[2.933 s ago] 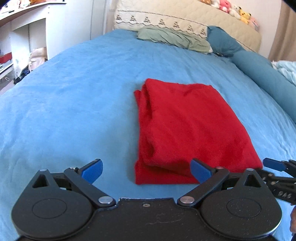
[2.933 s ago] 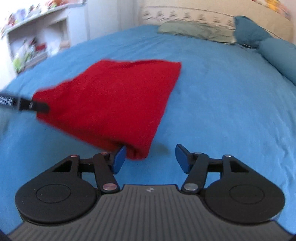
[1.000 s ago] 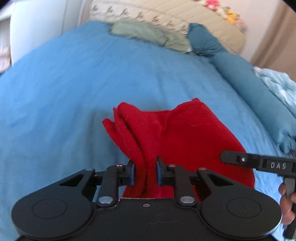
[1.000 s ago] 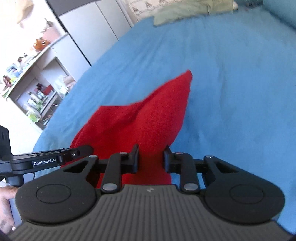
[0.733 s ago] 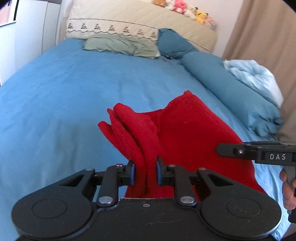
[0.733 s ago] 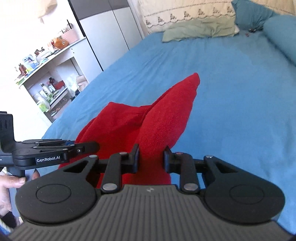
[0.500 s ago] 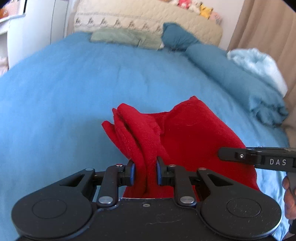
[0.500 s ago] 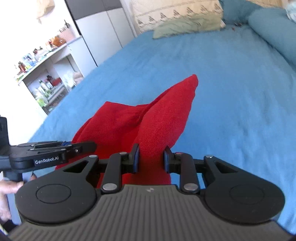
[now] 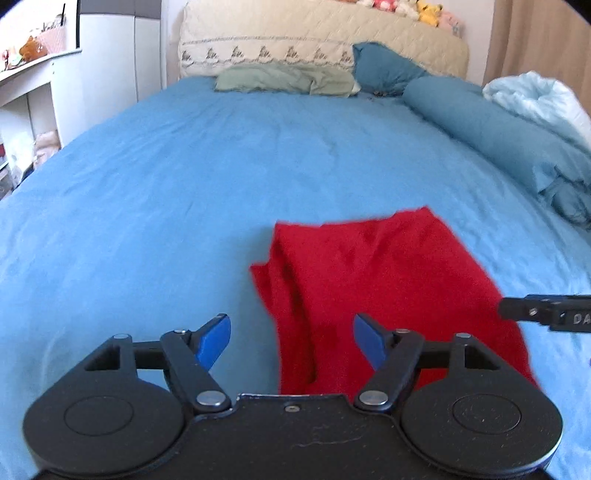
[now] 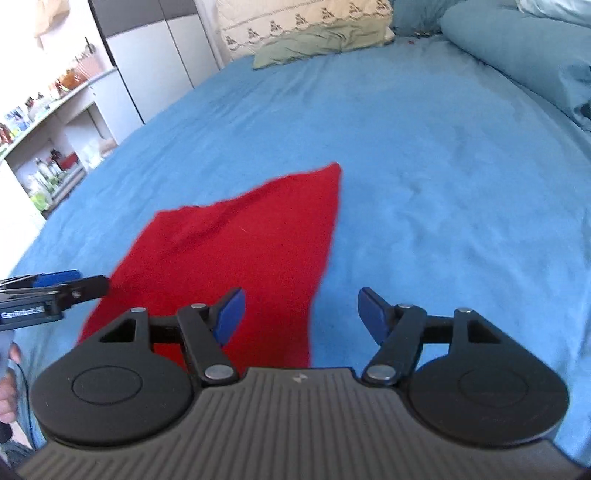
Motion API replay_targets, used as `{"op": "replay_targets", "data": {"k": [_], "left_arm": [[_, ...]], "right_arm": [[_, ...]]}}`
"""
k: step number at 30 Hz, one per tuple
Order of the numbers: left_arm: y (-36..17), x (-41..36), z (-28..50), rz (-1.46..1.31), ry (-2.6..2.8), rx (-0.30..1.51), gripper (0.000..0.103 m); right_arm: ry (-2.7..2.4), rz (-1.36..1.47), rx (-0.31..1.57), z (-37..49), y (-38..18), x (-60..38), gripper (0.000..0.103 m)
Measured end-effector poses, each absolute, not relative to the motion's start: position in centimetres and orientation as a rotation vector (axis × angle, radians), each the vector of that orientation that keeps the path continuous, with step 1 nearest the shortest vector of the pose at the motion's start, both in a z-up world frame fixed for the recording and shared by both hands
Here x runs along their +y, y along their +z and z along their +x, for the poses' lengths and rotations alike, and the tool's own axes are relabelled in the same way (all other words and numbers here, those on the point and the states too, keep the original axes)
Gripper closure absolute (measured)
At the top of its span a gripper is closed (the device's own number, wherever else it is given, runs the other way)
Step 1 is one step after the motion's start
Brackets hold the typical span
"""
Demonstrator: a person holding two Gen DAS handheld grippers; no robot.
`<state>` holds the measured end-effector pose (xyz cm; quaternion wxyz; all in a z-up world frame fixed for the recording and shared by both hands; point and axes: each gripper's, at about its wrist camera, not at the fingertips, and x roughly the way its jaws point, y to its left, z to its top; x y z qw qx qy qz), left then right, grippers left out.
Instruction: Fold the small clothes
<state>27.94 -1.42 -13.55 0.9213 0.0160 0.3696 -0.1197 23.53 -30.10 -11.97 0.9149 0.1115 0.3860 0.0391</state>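
The red cloth [image 9: 388, 295] lies folded on the blue bed [image 9: 184, 184] — soft, fuzzy, roughly rectangular. Both grippers — left [image 9: 291, 339], right [image 10: 299, 314] — gape at its near edge, gripping nothing.

Home bedroom. My view takes in: blue-sheeted bed [image 9: 221, 166], quilted headboard [image 9: 314, 37] topped with plush toys [image 9: 424, 6], pillows [image 9: 280, 79], cluttered white shelves [image 10: 48, 147], wardrobe [image 10: 162, 59].

The near edge of the red garment [image 9: 388, 288] is being hidden behind the left tool [image 9: 291, 341] at 6 o'clock. The right tool [image 9: 546, 314] is being cut off at 3 o'clock. Shelf items [image 10: 44, 173] are being rendered too small to identify.
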Motion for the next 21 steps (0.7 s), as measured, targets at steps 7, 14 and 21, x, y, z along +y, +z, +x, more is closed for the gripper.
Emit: {"op": "replay_targets", "data": {"k": [7,14,21], "left_arm": [[-17.0,-1.6,27.6,0.077,-0.198,0.776,0.025],[-12.4,-1.7,26.3,0.095,-0.174,0.714,0.027],[-2.9,-0.3,20.5,0.038,-0.153,0.594,0.000]], "right_arm": [[0.051,0.264,0.841,23.7,-14.4,-31.3,0.014],[0.052,0.218,0.763,21.6,-10.4,-30.7,0.013],[0.054,0.150,0.652,14.4,-1.1,-29.3,0.000]]}}
